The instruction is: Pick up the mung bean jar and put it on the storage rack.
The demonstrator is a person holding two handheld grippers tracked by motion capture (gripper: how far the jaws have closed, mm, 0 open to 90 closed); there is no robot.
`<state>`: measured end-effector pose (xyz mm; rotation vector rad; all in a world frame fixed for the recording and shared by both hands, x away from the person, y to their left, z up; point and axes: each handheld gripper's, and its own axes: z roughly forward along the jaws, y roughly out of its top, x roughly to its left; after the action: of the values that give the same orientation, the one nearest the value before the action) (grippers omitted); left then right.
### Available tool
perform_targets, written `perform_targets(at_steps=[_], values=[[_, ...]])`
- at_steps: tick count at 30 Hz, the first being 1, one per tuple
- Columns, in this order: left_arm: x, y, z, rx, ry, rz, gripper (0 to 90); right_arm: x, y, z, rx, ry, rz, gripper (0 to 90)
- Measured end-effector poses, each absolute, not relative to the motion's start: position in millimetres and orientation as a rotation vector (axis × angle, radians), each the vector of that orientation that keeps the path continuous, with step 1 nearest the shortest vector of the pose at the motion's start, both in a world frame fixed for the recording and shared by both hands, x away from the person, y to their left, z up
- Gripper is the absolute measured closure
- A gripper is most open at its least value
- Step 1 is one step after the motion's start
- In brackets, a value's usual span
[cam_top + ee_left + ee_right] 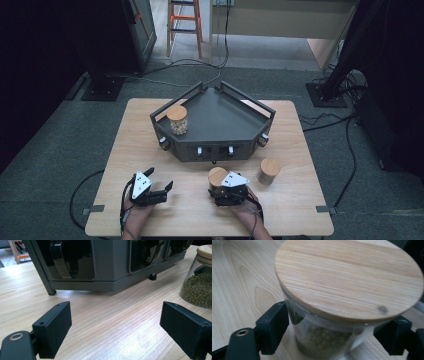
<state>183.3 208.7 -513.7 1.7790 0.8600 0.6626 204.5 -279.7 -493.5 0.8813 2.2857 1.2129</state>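
A glass jar of green beans [322, 337] with a round wooden lid [217, 175] stands on the wooden table [150, 150] near its front middle. My right gripper [218, 182] is shut on this jar, one black jaw on each side of the glass [332, 340]. My left gripper [161, 179] rests to the left of it, open, with bare table between its jaws [115, 322]. The same jar [197, 287] appears at the right edge of the left gripper view. A dark grey angular tray [220, 142] stands behind both grippers.
Inside the tray at its left sits a jar of pale beans [177, 120]. Another lidded jar [269, 171] stands on the table right of my right gripper. The tray's front face [105, 272] rises just ahead of the left gripper. Cables [330, 120] and stand bases lie on the floor around the table.
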Motion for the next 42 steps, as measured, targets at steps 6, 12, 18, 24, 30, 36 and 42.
perform_targets(at_steps=[6, 12, 18, 24, 30, 36, 42], values=[[184.5, 207.8, -513.8, 1.79, 0.86, 0.658, 10.3, 204.7, -279.7, -493.5, 0.891, 2.283, 1.213, 23.8], [185.0, 206.6, -513.9, 1.795, 0.86, 0.657, 10.3, 204.6, -279.5, -493.5, 0.896, 2.281, 1.214, 24.2], [185.7, 205.5, -513.6, 1.806, 0.852, 0.657, 10.3, 206.8, -284.3, -494.1, 0.92, 2.283, 1.247, 24.9], [185.9, 205.8, -513.9, 1.8, 0.855, 0.655, 10.3, 204.8, -284.4, -493.7, 0.949, 2.261, 1.24, 25.0], [186.1, 205.7, -513.8, 1.803, 0.854, 0.654, 10.3, 199.8, -286.5, -494.4, 0.941, 2.229, 1.265, 25.0], [186.1, 205.7, -513.7, 1.804, 0.854, 0.655, 10.3, 202.8, -288.0, -492.4, 0.978, 2.233, 1.263, 25.0], [186.5, 205.6, -513.3, 1.812, 0.855, 0.653, 10.3, 205.2, -287.5, -486.8, 0.991, 2.238, 1.291, 25.0]])
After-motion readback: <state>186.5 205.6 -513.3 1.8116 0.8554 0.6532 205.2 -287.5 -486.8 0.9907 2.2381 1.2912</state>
